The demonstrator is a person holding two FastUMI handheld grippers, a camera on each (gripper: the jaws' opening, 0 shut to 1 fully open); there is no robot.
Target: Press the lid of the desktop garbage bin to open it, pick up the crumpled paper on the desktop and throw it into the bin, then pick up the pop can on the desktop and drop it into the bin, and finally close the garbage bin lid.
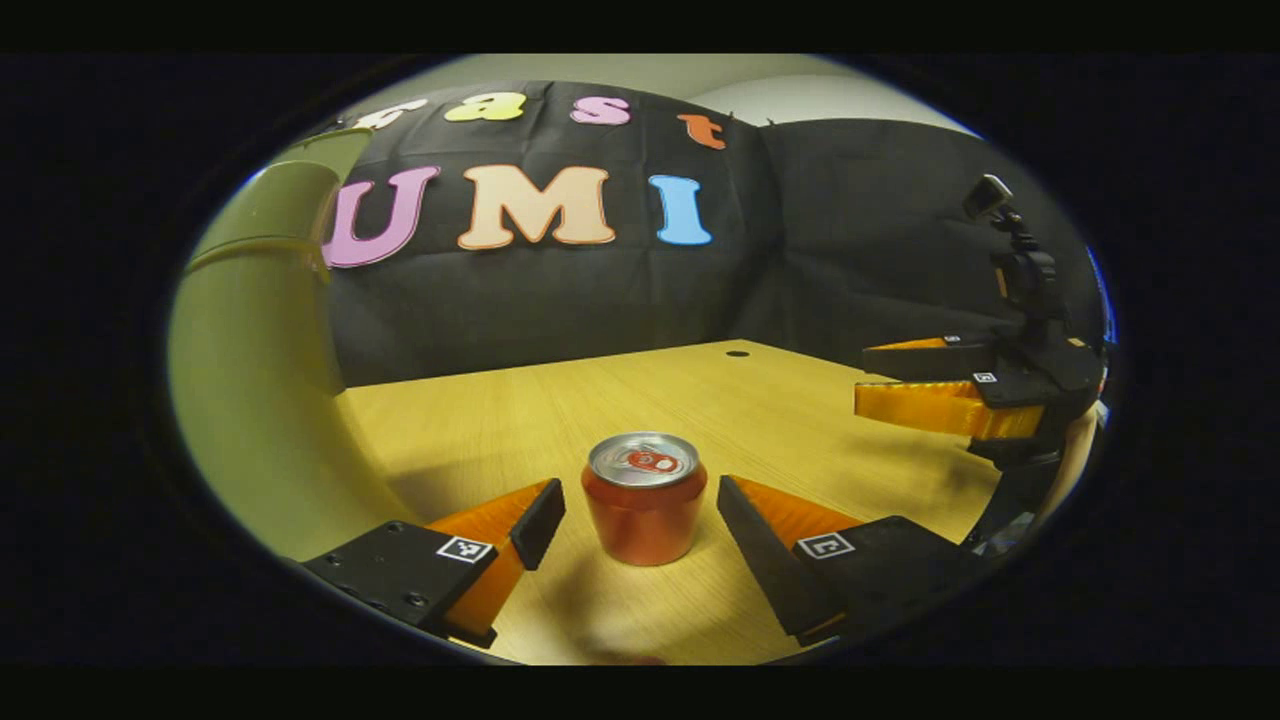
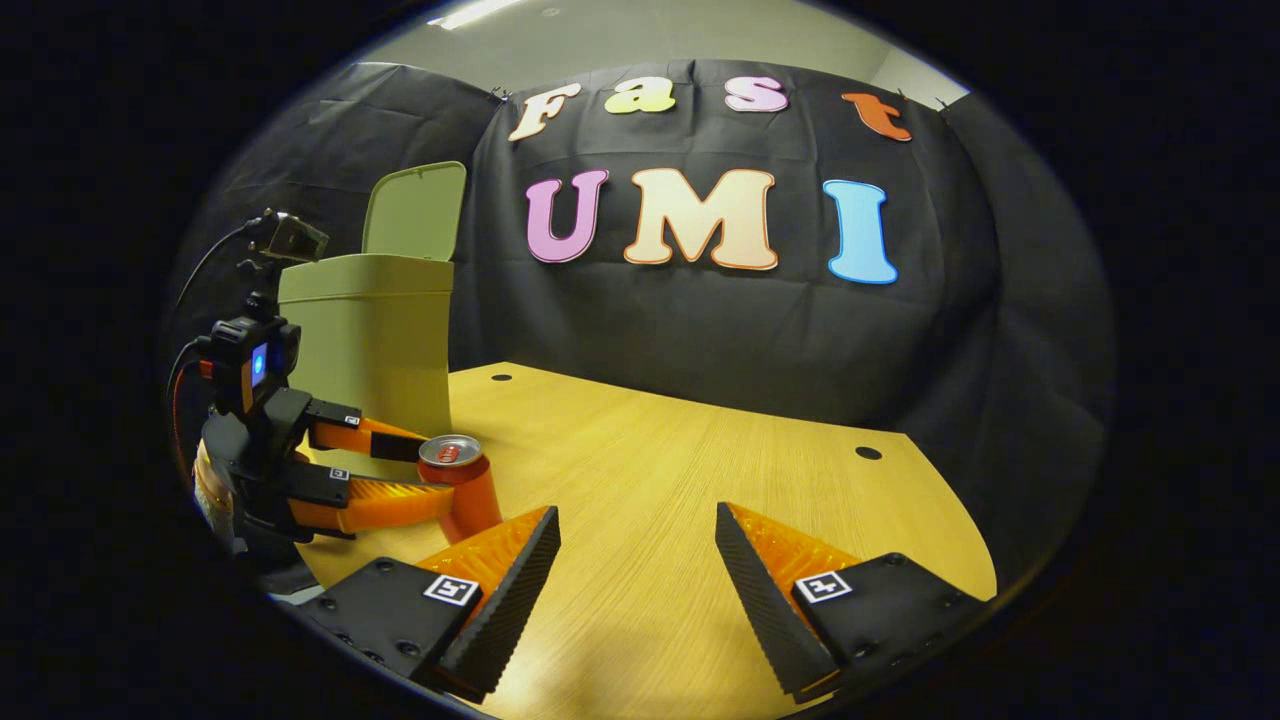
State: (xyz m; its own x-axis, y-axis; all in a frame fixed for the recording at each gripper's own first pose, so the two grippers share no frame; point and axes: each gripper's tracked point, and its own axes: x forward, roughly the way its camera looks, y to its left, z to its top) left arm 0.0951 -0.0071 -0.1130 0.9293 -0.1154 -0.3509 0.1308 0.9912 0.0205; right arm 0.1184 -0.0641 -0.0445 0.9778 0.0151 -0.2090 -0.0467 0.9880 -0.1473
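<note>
My left gripper (image 1: 640,525) stands wide open, its two fingers flanking the pop can (image 1: 645,497) with a gap on either side; neither finger touches it. The can stands upright on the wooden desktop (image 1: 780,420), midway between the fingertips and slightly ahead of them. In the right gripper view I see the same left gripper (image 2: 440,478) from the side, reaching around the can (image 2: 462,485), which sits just in front of the garbage bin (image 2: 365,340). The bin's lid (image 2: 412,212) is raised upright; I cannot tell what lies inside. My right gripper (image 2: 638,560) is also spread wide, holding nothing, over bare desktop (image 2: 700,450) well apart from the can.
</note>
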